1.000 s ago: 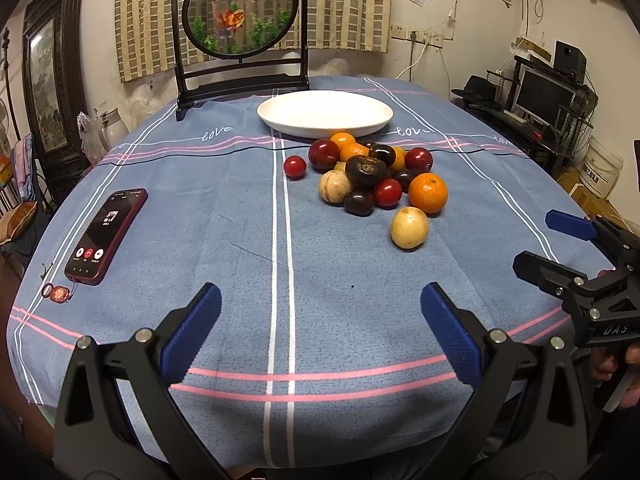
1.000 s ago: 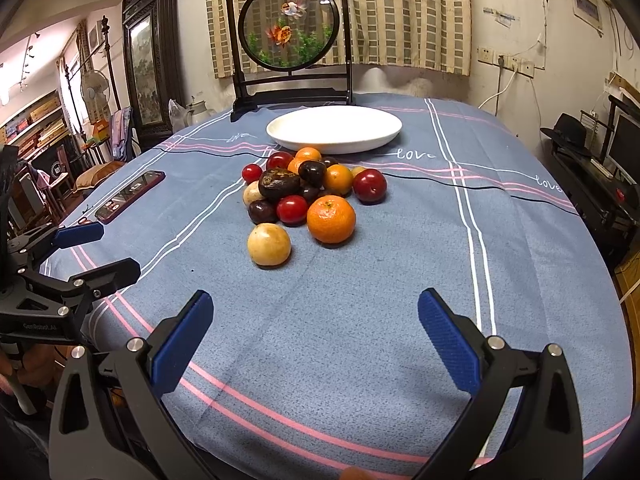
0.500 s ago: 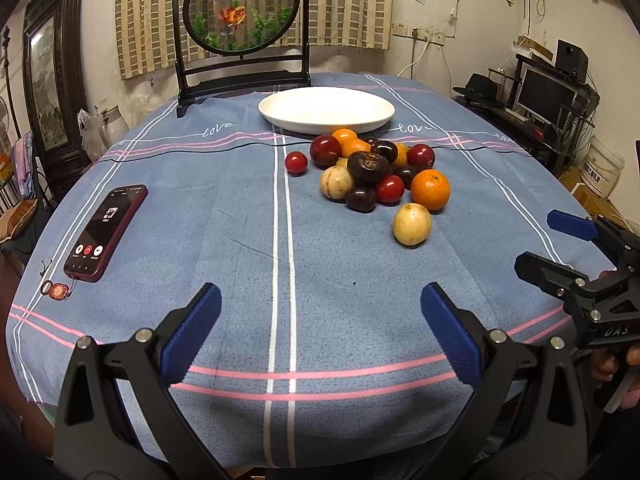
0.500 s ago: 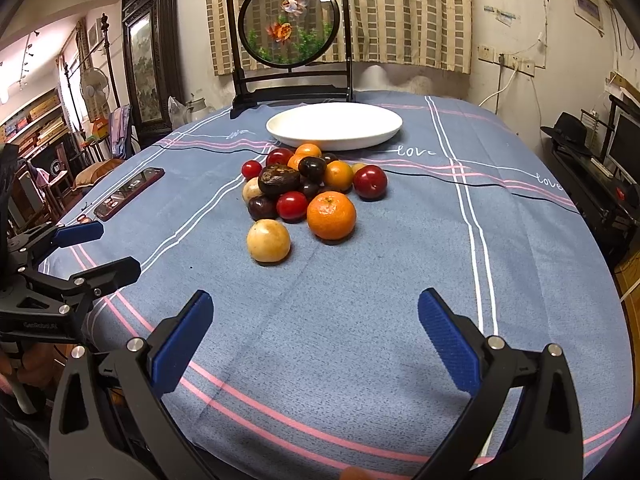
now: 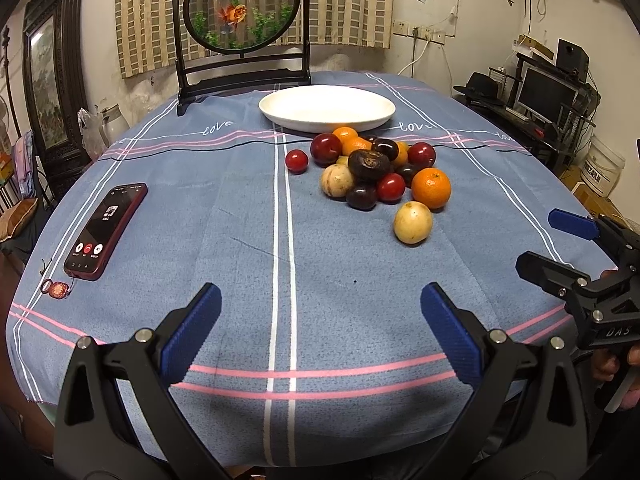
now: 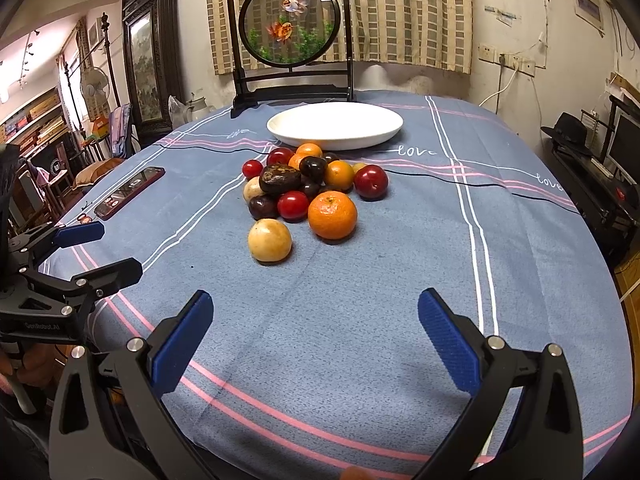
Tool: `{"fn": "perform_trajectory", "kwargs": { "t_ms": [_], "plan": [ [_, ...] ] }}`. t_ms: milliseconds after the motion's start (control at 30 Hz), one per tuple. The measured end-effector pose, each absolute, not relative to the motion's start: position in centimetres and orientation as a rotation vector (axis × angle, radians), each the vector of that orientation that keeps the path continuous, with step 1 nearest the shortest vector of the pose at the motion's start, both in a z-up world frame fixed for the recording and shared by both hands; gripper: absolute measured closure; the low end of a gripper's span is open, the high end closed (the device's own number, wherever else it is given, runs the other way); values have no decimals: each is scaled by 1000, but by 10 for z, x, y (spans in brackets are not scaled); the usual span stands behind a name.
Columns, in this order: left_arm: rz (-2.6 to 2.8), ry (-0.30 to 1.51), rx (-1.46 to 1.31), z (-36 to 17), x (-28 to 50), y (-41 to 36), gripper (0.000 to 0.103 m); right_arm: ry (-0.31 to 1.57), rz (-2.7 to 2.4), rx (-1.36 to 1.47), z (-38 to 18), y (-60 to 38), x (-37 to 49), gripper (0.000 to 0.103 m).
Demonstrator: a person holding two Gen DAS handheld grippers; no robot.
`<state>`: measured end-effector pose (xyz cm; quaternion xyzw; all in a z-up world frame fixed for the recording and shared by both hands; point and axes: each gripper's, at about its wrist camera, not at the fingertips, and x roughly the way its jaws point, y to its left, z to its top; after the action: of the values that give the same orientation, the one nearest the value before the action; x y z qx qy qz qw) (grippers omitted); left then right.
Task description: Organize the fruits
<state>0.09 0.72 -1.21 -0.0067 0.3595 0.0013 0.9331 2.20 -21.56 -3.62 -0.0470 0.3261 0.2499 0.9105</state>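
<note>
A pile of fruit (image 5: 372, 168) (image 6: 308, 188) lies mid-table: red plums, dark plums, oranges and pale yellow fruits. Nearest me are a pale yellow fruit (image 5: 413, 222) (image 6: 269, 239) and a big orange (image 5: 431, 188) (image 6: 332, 214). Behind the pile sits a white plate (image 5: 326, 108) (image 6: 335, 125) with nothing in it. My left gripper (image 5: 320, 328) hovers open over the near table edge, well short of the fruit. My right gripper (image 6: 316, 332) is open too, nothing between its blue pads, and shows at the right in the left wrist view (image 5: 560, 240).
A red phone (image 5: 106, 230) (image 6: 130, 192) with a charm lies at the table's left. A framed round goldfish screen (image 5: 242, 28) (image 6: 292, 36) stands behind the plate. The blue striped tablecloth (image 5: 240, 200) covers the round table. A desk with a monitor (image 5: 546, 92) stands to the right.
Both grippers have edged slightly forward toward the fruit, which sits a little nearer in view. Both stay open; no fruit has moved.
</note>
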Motion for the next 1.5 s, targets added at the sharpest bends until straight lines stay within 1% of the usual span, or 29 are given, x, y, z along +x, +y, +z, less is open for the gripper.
{"fn": "perform_trajectory", "kwargs": {
  "t_ms": [267,333,467,500,533,567,633,700,767,800,933,967,1000,1067,1133,1167,1200,1300,1333,1400,1433,1500],
  "plan": [
    [-1,744,-17,-16,3,7,2,658,518,-96,-35,-216,24,1],
    [-8,748,-18,-18,6,6,2,646,534,-80,-33,-219,37,1],
    [-25,770,-1,-23,13,1,2,734,496,-58,-40,-217,84,1],
    [-27,770,4,-24,13,0,2,769,500,-63,-43,-213,98,4],
    [-28,770,9,-25,14,0,2,796,510,-68,-46,-208,106,14],
    [-27,771,10,-25,15,0,2,821,528,-67,-50,-204,113,22],
    [-32,775,12,-27,17,1,2,869,556,-64,-56,-195,128,27],
    [-40,777,18,-28,19,0,2,895,567,-82,-59,-187,136,30],
    [-56,781,26,-30,22,-1,2,916,585,-91,-61,-180,142,38],
    [-66,782,27,-30,23,-2,2,923,587,-96,-63,-179,144,40],
    [-100,793,34,-32,31,-7,2,930,601,-93,-62,-178,149,57],
    [-109,795,36,-32,33,-8,2,923,595,-83,-62,-181,150,57],
    [-120,796,36,-32,36,-10,4,917,587,-73,-61,-184,149,57],
    [-159,799,33,-31,44,-17,12,898,589,-28,-57,-193,146,58],
    [-209,810,26,-31,56,-26,23,883,589,6,-53,-204,142,58],
    [-227,819,22,-32,63,-31,26,884,588,8,-51,-205,143,58],
    [-245,836,21,-34,73,-37,32,882,588,10,-50,-207,142,58],
    [-270,863,19,-38,90,-49,41,882,588,17,-48,-216,139,58],
    [-277,880,16,-40,98,-53,47,880,587,18,-47,-219,138,58],
    [-290,905,4,-44,108,-57,54,873,588,17,-45,-221,138,58],
    [-294,916,-4,-45,110,-58,57,868,592,17,-44,-221,138,58],
    [-295,934,-3,-49,115,-59,58,860,597,14,-40,-221,140,58]
  ]
}}
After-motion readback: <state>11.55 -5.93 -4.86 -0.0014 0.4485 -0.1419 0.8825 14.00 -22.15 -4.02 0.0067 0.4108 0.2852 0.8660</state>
